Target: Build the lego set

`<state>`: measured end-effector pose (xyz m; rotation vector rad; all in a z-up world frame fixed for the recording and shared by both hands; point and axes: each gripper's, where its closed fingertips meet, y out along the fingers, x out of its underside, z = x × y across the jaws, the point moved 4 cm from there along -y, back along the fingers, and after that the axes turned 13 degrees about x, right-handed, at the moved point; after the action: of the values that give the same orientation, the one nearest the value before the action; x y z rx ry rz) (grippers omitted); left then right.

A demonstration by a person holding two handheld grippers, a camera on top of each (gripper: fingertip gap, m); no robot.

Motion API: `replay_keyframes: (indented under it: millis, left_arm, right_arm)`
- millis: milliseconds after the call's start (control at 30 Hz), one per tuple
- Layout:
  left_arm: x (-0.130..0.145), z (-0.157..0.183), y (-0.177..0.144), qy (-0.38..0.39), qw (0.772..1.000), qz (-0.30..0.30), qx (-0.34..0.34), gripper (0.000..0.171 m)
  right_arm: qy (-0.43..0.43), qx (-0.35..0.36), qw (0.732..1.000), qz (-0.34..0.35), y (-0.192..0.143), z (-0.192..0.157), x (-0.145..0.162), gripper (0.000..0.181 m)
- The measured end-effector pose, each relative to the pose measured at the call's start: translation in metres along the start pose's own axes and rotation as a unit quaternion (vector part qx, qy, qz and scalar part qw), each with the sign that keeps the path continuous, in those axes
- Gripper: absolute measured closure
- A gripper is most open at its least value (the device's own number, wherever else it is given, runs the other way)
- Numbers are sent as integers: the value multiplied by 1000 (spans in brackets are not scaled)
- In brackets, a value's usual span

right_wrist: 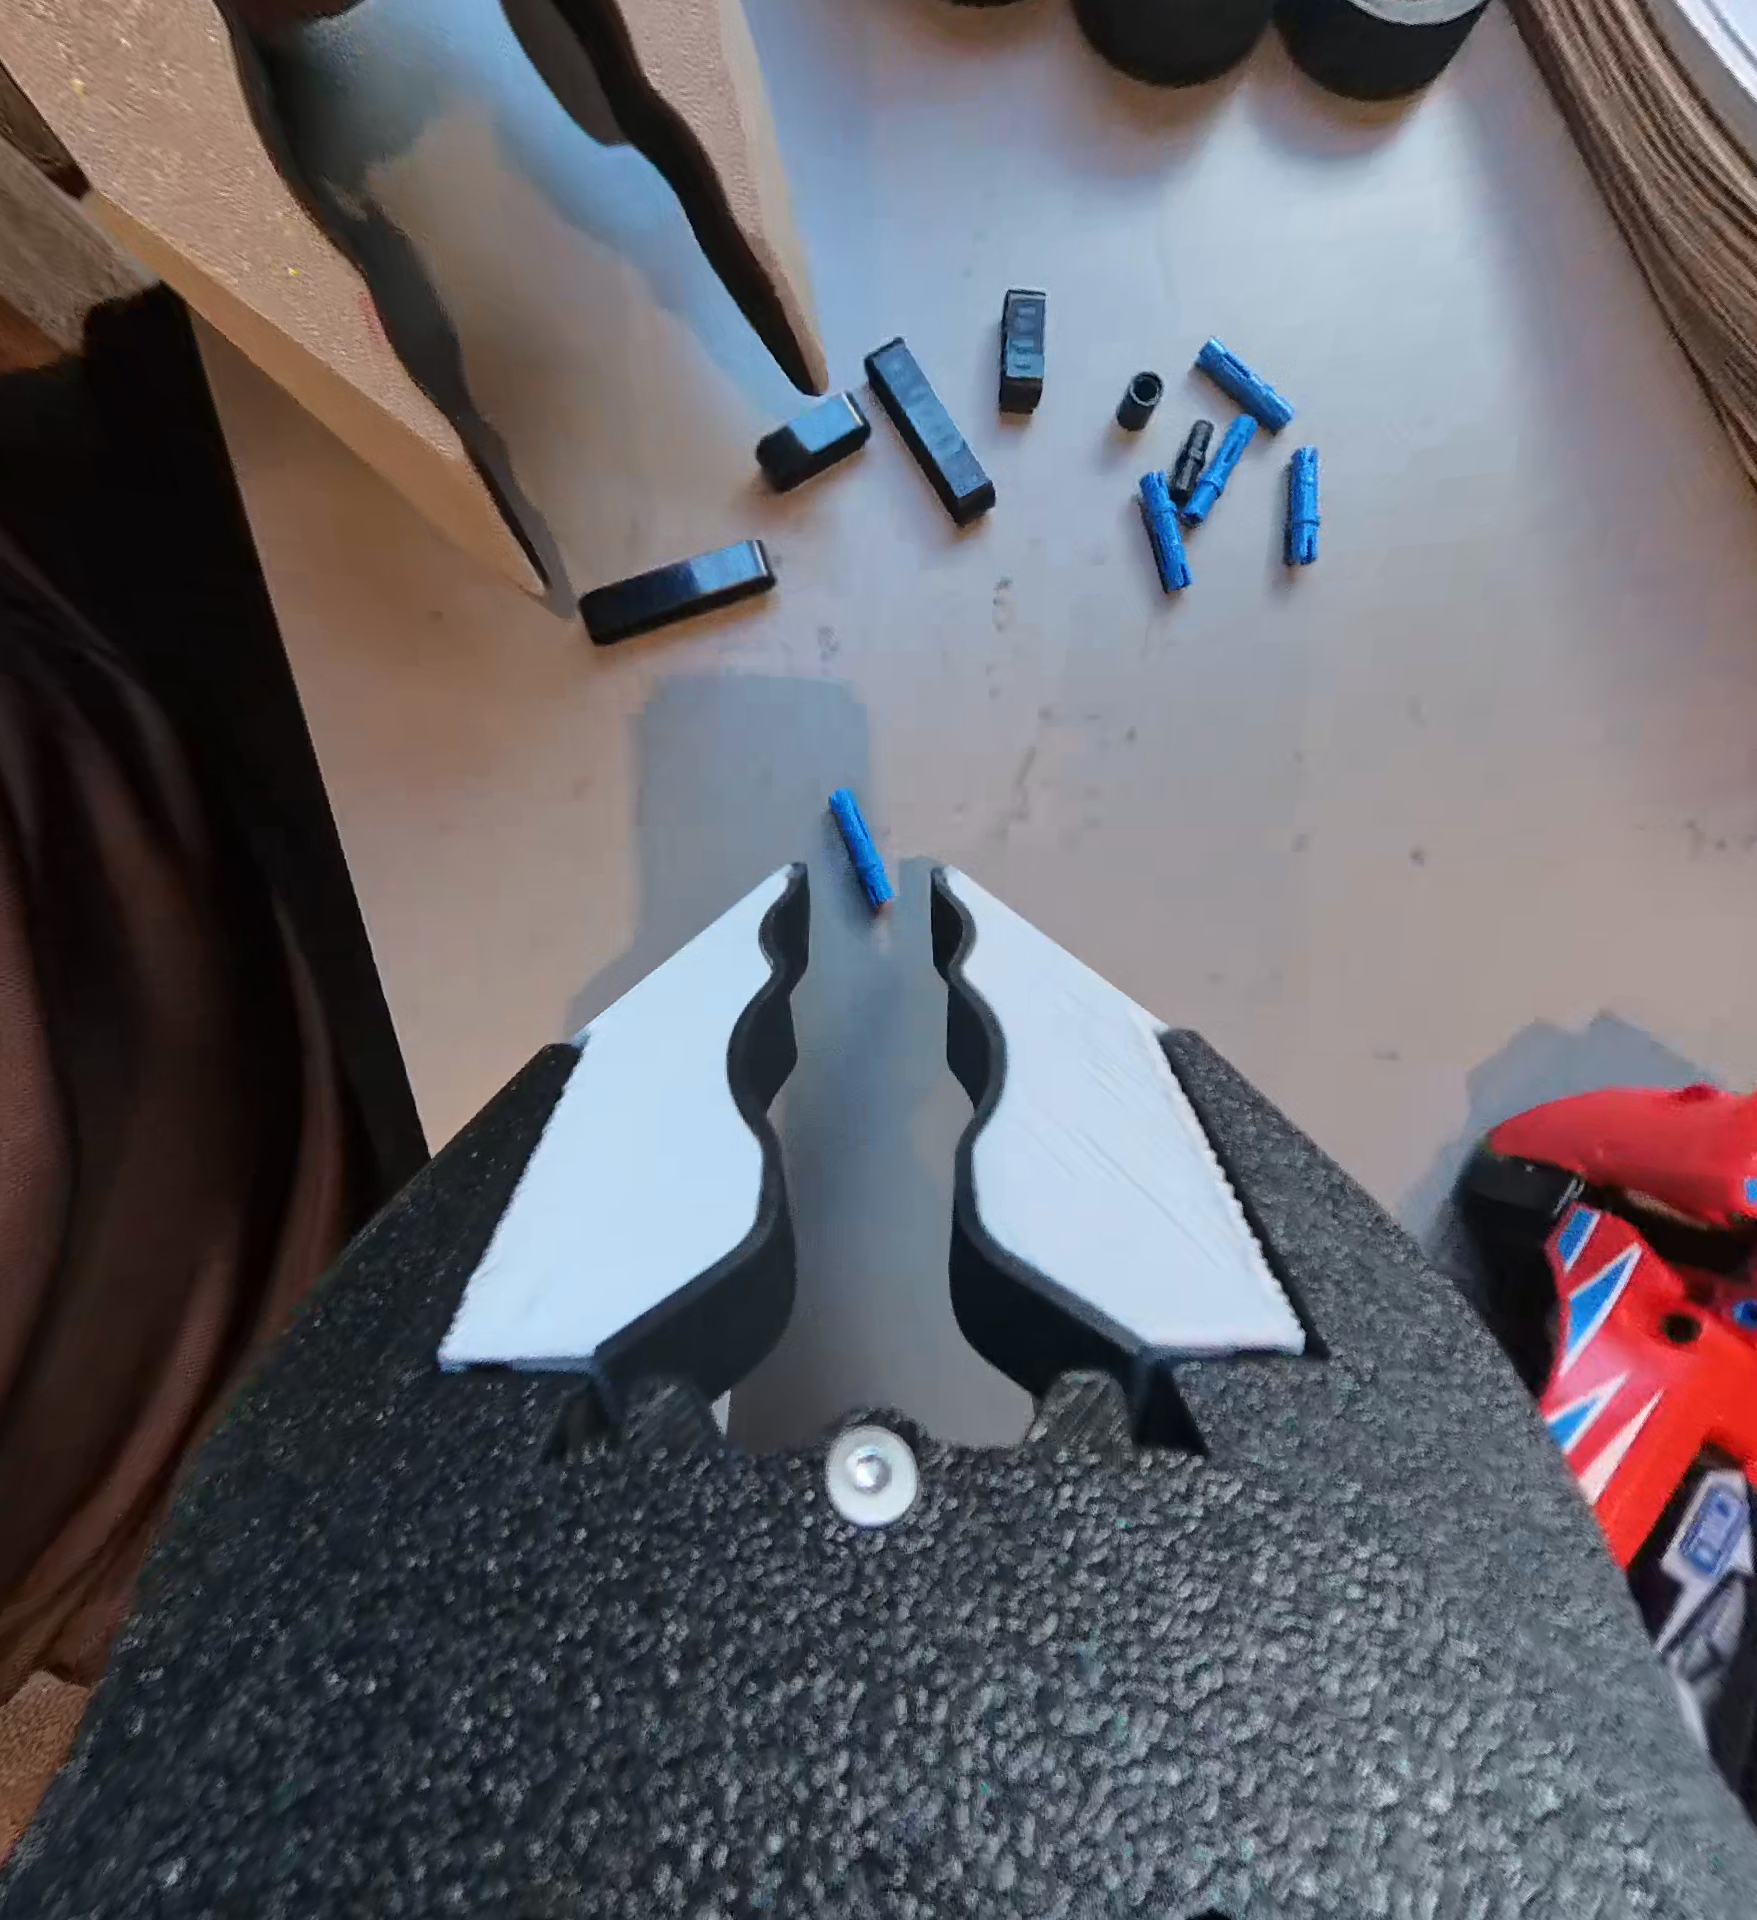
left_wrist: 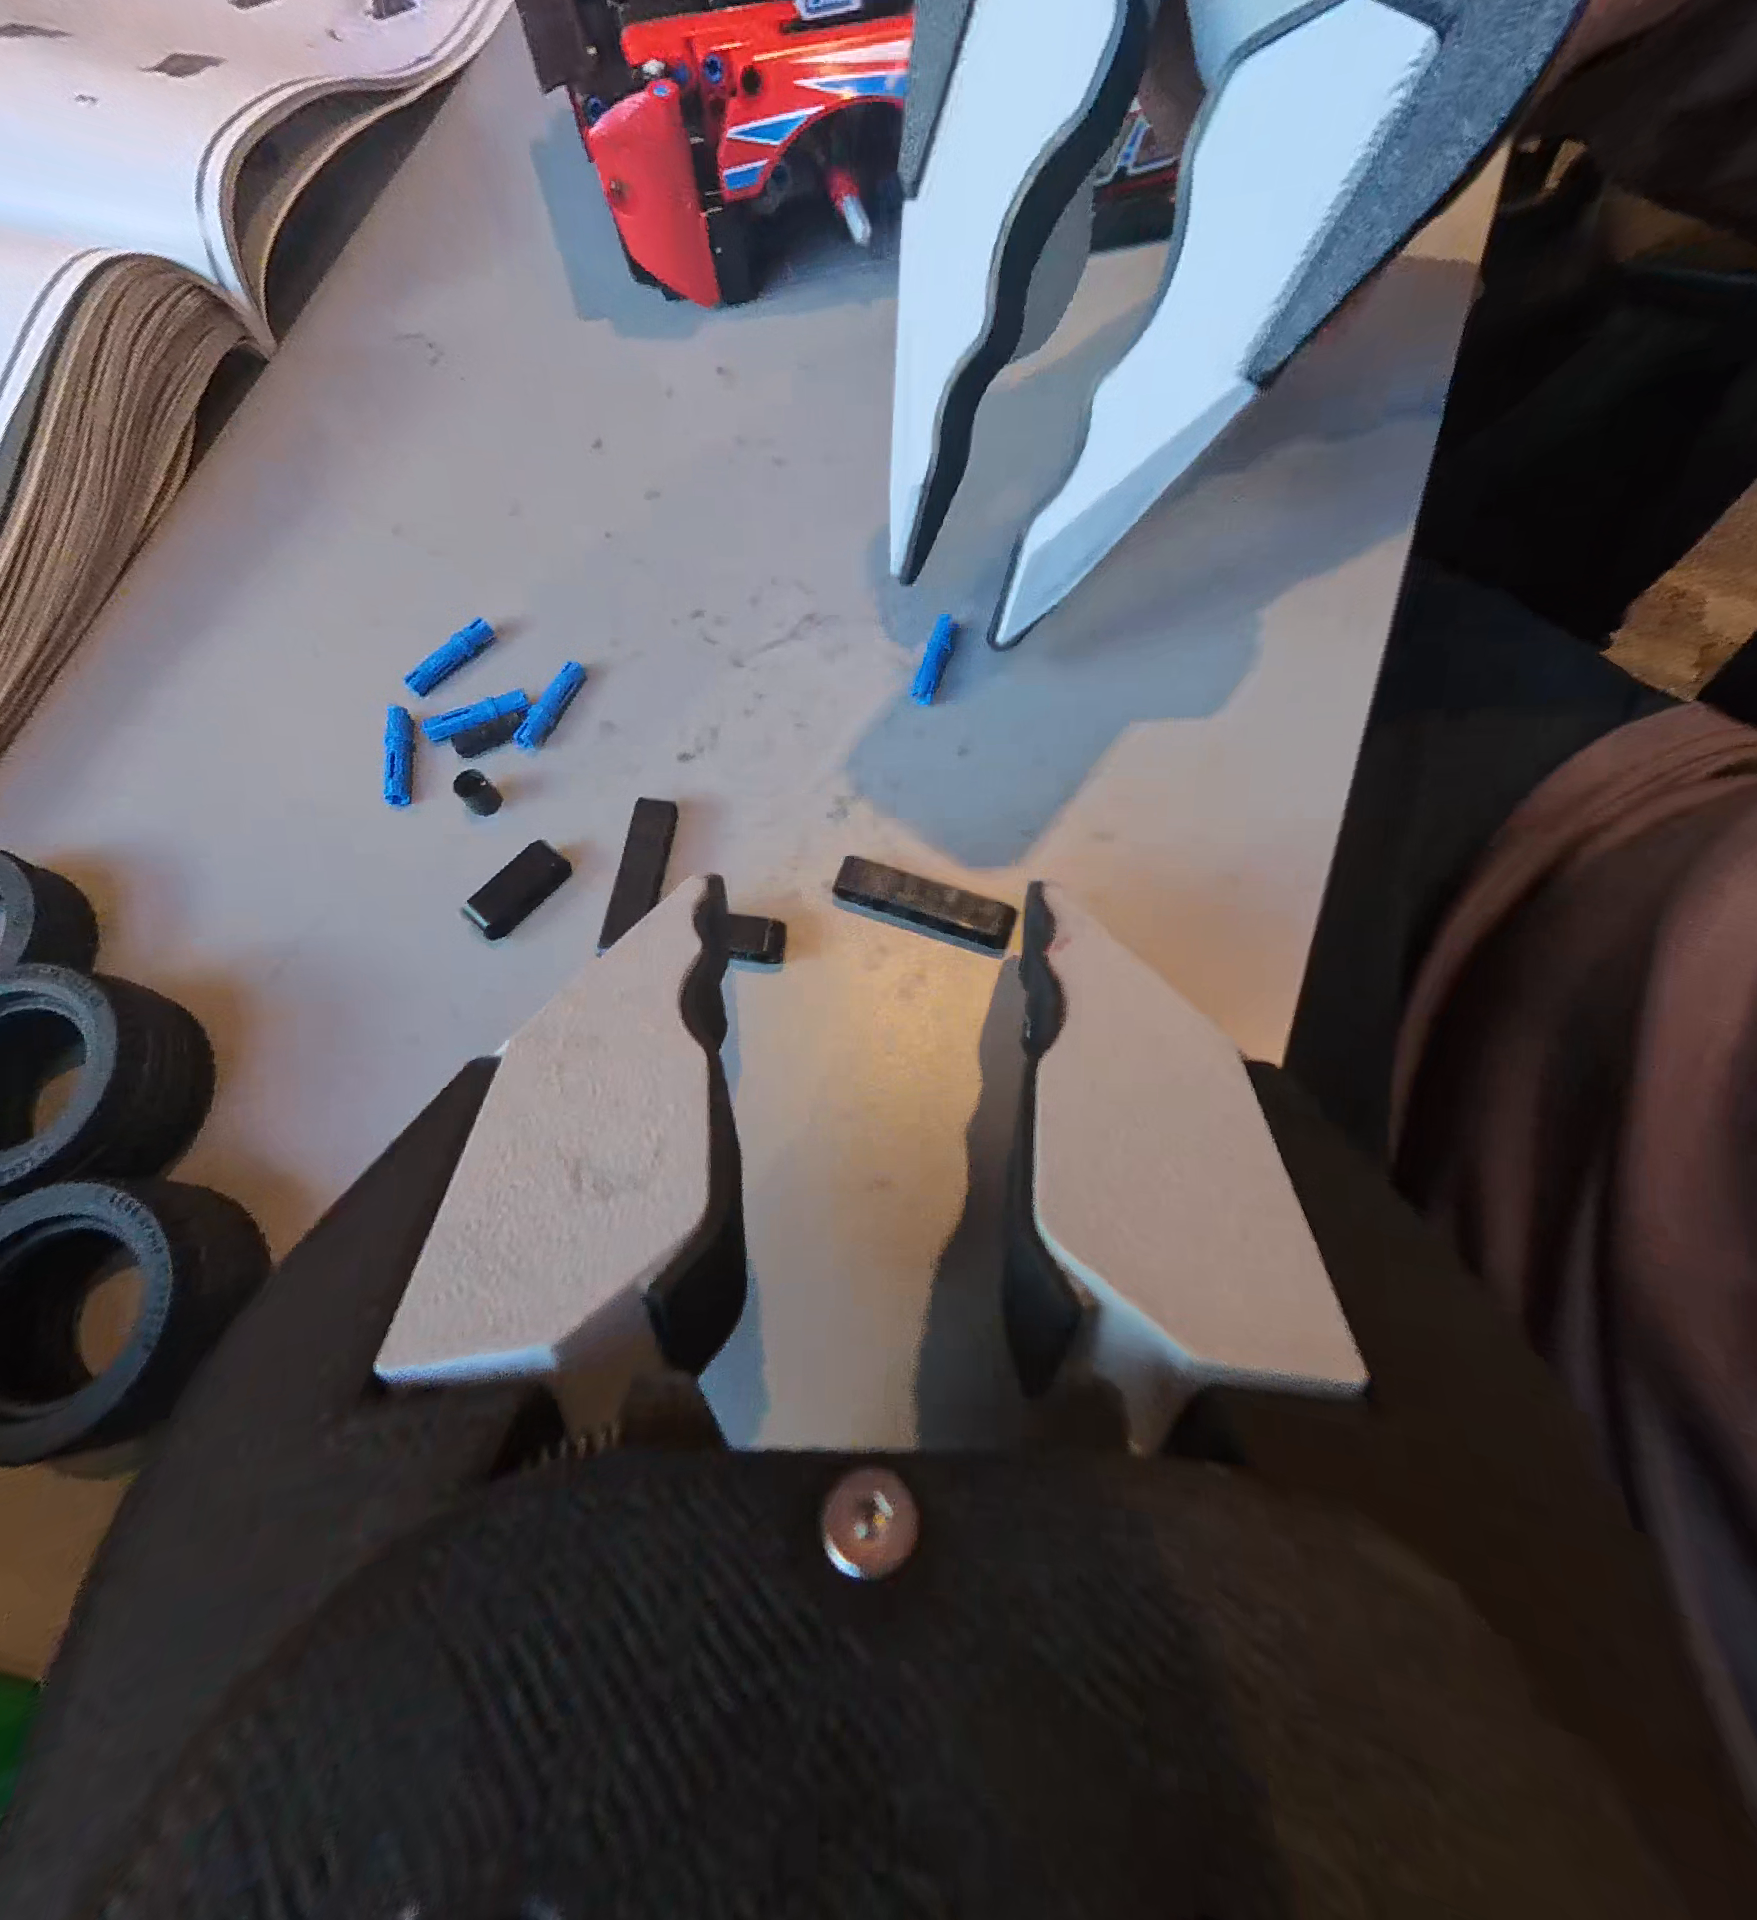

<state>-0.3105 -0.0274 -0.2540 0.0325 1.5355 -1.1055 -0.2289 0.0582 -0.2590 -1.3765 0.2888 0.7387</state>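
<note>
I see right gripper [right_wrist: 869, 878] jaws apart, lone blue pin [right_wrist: 861, 848] between tips, ungrasped. Left gripper [left_wrist: 869, 909] jaws wide apart over black beams [left_wrist: 924, 904] near worktop [left_wrist: 708, 499] edge.

The counter [right_wrist: 1373, 779] is pale, smooth and matt, with small grey scuffs. The blue pins [left_wrist: 479, 707] look like hard plastic with little ridges. The black beams [right_wrist: 928, 431] are smooth plastic and shine a bit. The red car part [right_wrist: 1684, 1278] is glossy plastic with shiny stickers. The tyres [left_wrist: 32, 1060] look like dull black rubber. The book [left_wrist: 74, 343] is paper — many thin pages. The right gripper [right_wrist: 869, 878] has a rough, bumpy black body, smooth white fingers [right_wrist: 635, 1174] and a shiny metal screw [right_wrist: 870, 1473].
</note>
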Motion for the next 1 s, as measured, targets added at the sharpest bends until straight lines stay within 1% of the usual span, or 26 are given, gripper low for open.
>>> replay_keyframes:
  millis: [100, 200, 333, 367, 433, 467, 567, 733, 900, 1000]
  left_arm:
    - [3, 6, 4, 9, 1000, -16, 17, 117]
    - [6, 10, 9, 23, 999, -33, 28, 116]
    - [10, 3, 15, 25, 998, -55, 25, 116]
    - [10, 3, 15, 25, 998, -56, 30, 116]
    - [10, 1, 16, 27, 997, -57, 43, 116]
    - [10, 0, 16, 25, 997, -58, 53, 118]
    - [9, -4, 16, 30, 996, -58, 65, 134]
    - [6, -3, 20, 39, 995, -59, 77, 134]
    - [0, 1, 29, 36, 995, -59, 68, 134]
    - [1, 4, 28, 30, 996, -57, 58, 134]
  right_arm:
    - [7, 2, 1000, 16, -1, 0, 7, 158]
    - [-9, 4, 1000, 28, 3, 0, 9, 158]
    - [-16, -11, 999, 38, 10, 3, 6, 161]
    - [-14, -26, 999, 42, 10, 1, 6, 167]
    - [-7, -41, 998, 50, 11, 1, 6, 169]
    - [-3, -44, 998, 54, 12, 2, 6, 176]
    - [10, -44, 997, 63, 13, 4, 7, 178]
    - [5, -31, 996, 79, 13, 0, 5, 178]
    - [11, -27, 996, 82, 12, -2, 6, 178]
    - [7, -20, 997, 78, 10, -4, 8, 178]
